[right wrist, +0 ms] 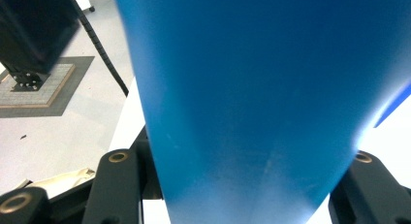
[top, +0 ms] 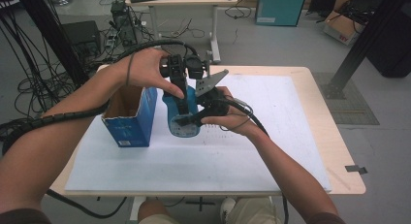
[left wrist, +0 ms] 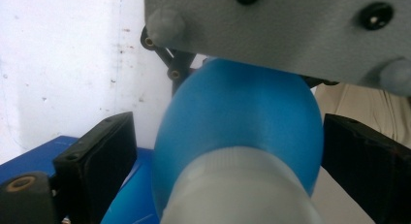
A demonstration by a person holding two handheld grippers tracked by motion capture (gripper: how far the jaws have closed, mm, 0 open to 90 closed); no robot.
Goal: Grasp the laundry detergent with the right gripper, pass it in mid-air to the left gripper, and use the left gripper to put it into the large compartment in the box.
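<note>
Handing over the blue bottle, by my read, above the surface's middle, beside the open blue box near its left edge. Right hand-held gripper clamps the bottle's body. Left hand-held gripper straddles the cap end, jaws not touching, gaps both sides. Next: close left squarely before right releases.

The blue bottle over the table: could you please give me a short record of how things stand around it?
held thing: blue bottle, lifted above the white board
right gripper: shut on the bottle, jaws against both its sides
left gripper: jaws either side of the bottle's cap end, gaps visible, not pressing
box: blue carton, top open, standing to the left of the bottle
table: light wood, under the board
</note>
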